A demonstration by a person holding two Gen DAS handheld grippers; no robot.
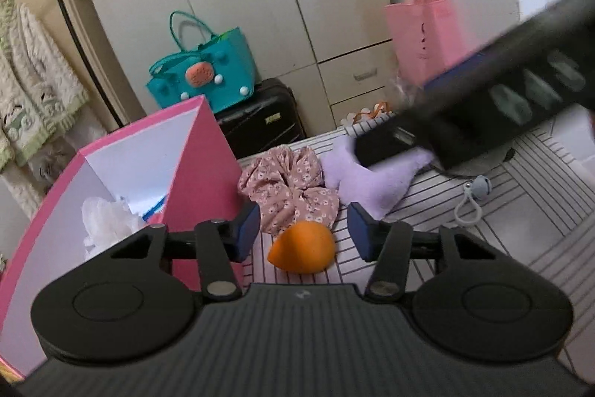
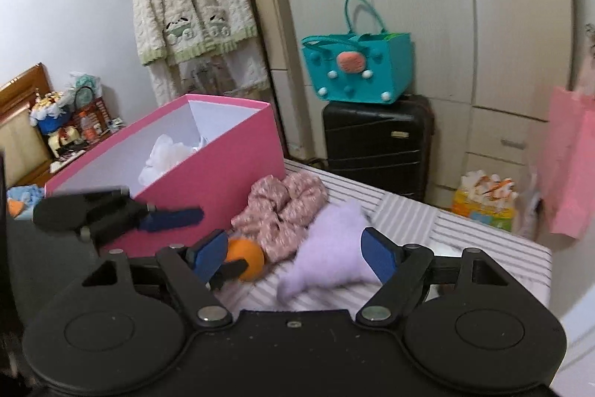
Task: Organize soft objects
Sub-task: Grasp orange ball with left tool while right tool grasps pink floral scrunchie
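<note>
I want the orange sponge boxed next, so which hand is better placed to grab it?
Left, probably. The left tool frames the orange sponge between open pads, beside the pink box. The right tool is aimed at the purple cloth.

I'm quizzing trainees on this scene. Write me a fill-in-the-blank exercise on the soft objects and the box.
1. The teardrop sponge lying between the left gripper's open fingers is ____ in colour.
2. The white mesh puff lies inside the ____ box.
3. The floral scrunchie lies between the box and the ____ plush piece.
4. The teal bag stands on a black ____.

Missing words: orange; pink; lilac; suitcase
</note>
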